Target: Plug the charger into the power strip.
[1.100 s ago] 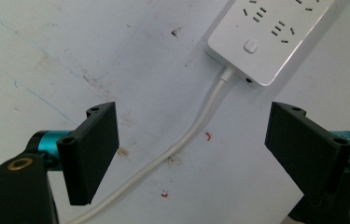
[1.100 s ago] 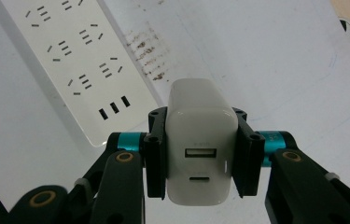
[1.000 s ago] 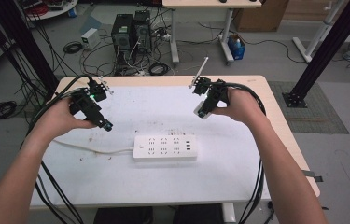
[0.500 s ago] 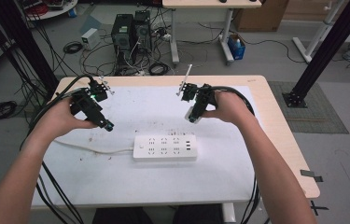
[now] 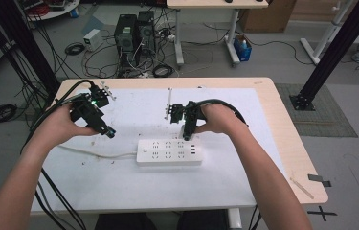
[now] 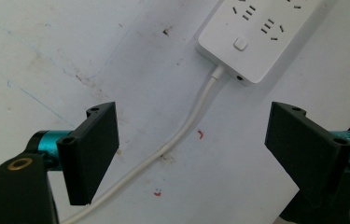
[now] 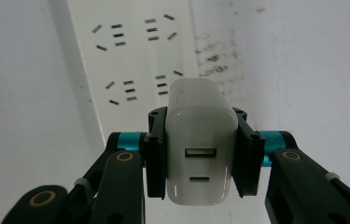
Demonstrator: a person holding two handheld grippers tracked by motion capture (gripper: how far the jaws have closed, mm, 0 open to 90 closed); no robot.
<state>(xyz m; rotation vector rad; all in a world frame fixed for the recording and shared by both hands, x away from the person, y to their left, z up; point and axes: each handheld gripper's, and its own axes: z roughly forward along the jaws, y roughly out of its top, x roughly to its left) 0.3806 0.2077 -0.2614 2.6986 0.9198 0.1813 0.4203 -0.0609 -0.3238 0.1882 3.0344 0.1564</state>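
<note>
Holding: the right gripper [image 7: 200,154] has its jaws clamped on the flat sides of a white charger [image 7: 200,144], port face toward the camera.
Place: the charger hangs just above the strip [image 5: 169,152], over its right end in the high view; I cannot tell whether it touches.
Left gripper [image 6: 196,154]: jaws wide, nothing between them, hovering over the cord [image 6: 182,135] near the strip's switch end.
Weight: probably light, a small plastic block, easy to carry in a pinch grip.
Stiffness: rigid shell; it should not give under the pads, so the squeeze can be firm.
Surface: glossy and rounded at the corners, so likely slippery; it could twist if pushed off-centre.
Grip point: the two broad flat sides, mid-body, as now; that leaves the prong end free for the sockets [image 7: 123,91].
Strip: light too, lying loose on the table [image 5: 263,96]; it may slide or tip under a push, so the left gripper could steady it.
Risk: prongs hidden under the body, so alignment is hard to judge.
</note>
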